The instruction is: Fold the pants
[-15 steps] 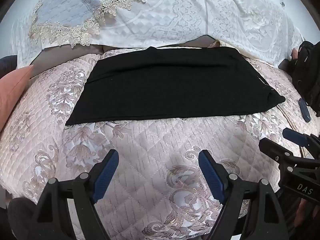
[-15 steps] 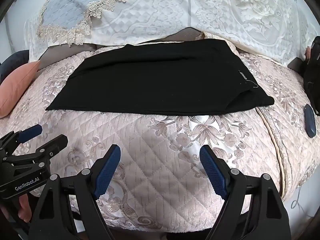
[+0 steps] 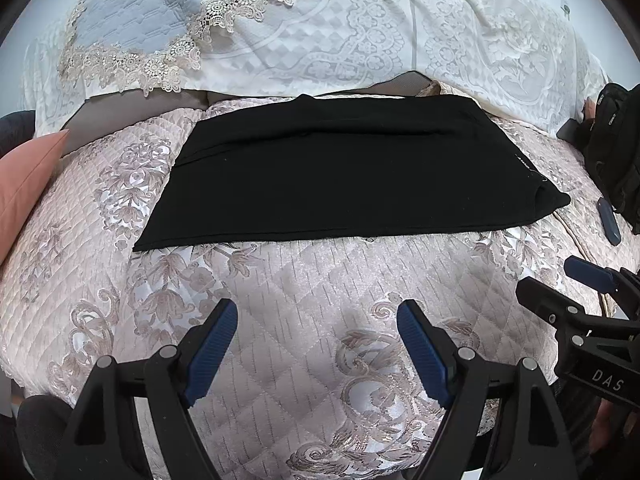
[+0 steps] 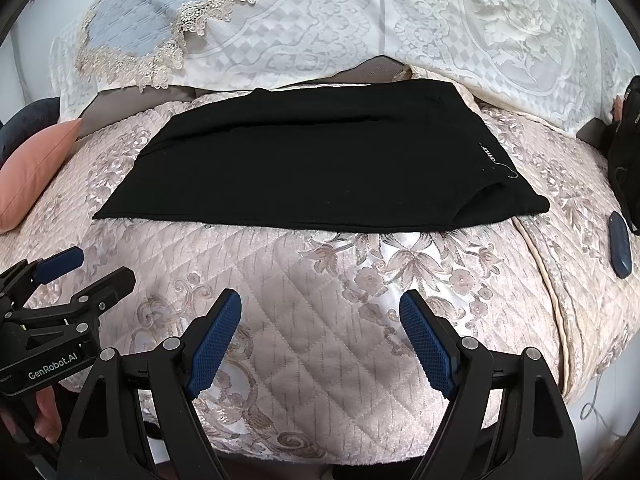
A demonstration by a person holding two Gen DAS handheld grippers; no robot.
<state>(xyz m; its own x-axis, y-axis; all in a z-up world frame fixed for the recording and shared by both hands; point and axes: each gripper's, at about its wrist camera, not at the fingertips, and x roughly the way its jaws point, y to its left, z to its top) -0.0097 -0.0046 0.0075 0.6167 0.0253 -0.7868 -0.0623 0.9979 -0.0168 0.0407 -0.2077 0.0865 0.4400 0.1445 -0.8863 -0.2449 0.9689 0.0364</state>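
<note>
Black pants (image 3: 344, 172) lie flat and folded lengthwise on the pink quilted cover (image 3: 304, 280), legs to the left, waist with a small white label to the right; they also show in the right wrist view (image 4: 320, 164). My left gripper (image 3: 318, 312) is open and empty, held above the quilt in front of the pants' near edge. My right gripper (image 4: 320, 304) is open and empty, also in front of the pants. It shows at the right edge of the left wrist view (image 3: 560, 284), and the left gripper shows at the left of the right wrist view (image 4: 88, 268).
A white lace cover and a blue-grey lace-trimmed cloth (image 3: 160, 12) lie behind the pants. A pink pillow (image 3: 24, 176) sits at the left. A black bag (image 3: 616, 152) and a small dark blue case (image 3: 609, 220) lie at the right edge.
Both grippers have shifted very slightly; the pants lie as before.
</note>
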